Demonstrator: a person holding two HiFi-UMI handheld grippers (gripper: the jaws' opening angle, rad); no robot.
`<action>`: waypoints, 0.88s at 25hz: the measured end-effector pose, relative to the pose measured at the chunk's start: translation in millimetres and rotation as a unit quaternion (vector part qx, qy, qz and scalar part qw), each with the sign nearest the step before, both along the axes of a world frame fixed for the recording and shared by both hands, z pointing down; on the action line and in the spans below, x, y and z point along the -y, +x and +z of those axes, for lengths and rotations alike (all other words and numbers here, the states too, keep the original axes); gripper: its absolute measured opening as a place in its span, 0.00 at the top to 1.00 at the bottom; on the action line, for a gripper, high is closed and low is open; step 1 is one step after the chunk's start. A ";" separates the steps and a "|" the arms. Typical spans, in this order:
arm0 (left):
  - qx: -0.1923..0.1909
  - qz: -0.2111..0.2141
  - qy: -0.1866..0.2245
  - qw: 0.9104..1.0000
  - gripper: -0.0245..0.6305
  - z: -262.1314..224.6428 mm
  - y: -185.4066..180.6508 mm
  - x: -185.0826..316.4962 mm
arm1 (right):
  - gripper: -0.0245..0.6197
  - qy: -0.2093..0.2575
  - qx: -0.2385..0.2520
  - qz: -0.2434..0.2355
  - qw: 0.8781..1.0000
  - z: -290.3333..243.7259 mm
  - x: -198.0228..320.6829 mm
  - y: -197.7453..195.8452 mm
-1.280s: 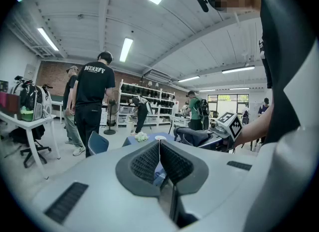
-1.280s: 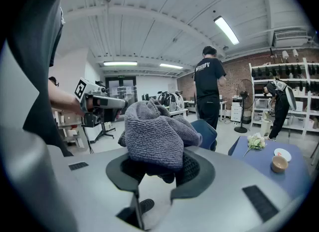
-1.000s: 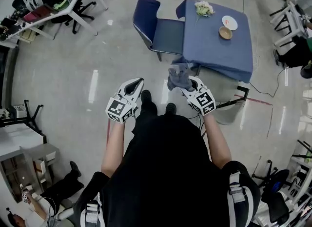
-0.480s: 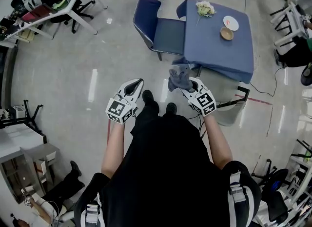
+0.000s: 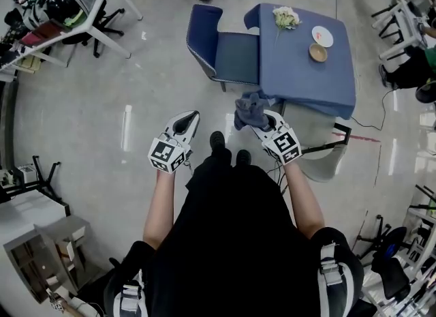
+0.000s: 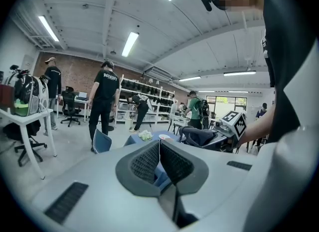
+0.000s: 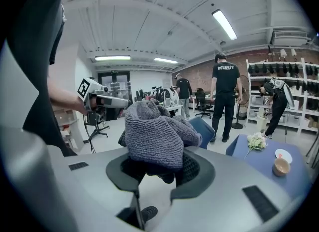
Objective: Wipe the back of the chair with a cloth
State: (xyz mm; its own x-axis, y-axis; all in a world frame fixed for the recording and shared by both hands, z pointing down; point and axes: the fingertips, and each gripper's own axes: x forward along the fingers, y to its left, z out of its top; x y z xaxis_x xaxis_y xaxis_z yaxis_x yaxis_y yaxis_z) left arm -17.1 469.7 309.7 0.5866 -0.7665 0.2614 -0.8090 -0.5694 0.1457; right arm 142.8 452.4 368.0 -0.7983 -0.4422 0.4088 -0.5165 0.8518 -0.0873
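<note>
Chair (image 5: 222, 45) with padded blue seat and curved back, upper centre of head view, tucked against blue-draped table (image 5: 306, 70), nubbly grey knitted cloth (image 5: 250, 110) bunched mid-frame, pinched by right gripper (image 5: 261, 121), left gripper (image 5: 190, 118) ribbed jaws pressed together, empty.

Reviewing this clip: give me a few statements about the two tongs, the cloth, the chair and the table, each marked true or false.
1. The right tongs are clamped on a grey cloth. True.
2. The left tongs are wide open. False: their jaws are together, with nothing between them.
3. The cloth is pressed against the chair. False: the chair stands ahead of the person, apart from the cloth.
4. A bowl and a plate sit on the blue-covered table. True.
5. The chair lies tipped over on the floor. False: it stands upright beside the table.
</note>
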 end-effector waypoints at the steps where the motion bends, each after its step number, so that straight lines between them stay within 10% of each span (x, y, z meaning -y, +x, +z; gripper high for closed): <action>1: 0.001 0.005 0.002 1.000 0.93 -1.3 -4.0 8.5 | 0.75 -0.002 0.000 0.003 1.000 1.0 6.1 -5.6; 22: -0.006 0.046 -0.004 0.999 0.93 15.6 -90.4 94.4 | 0.75 0.004 -0.007 0.031 0.999 11.0 75.1 -99.2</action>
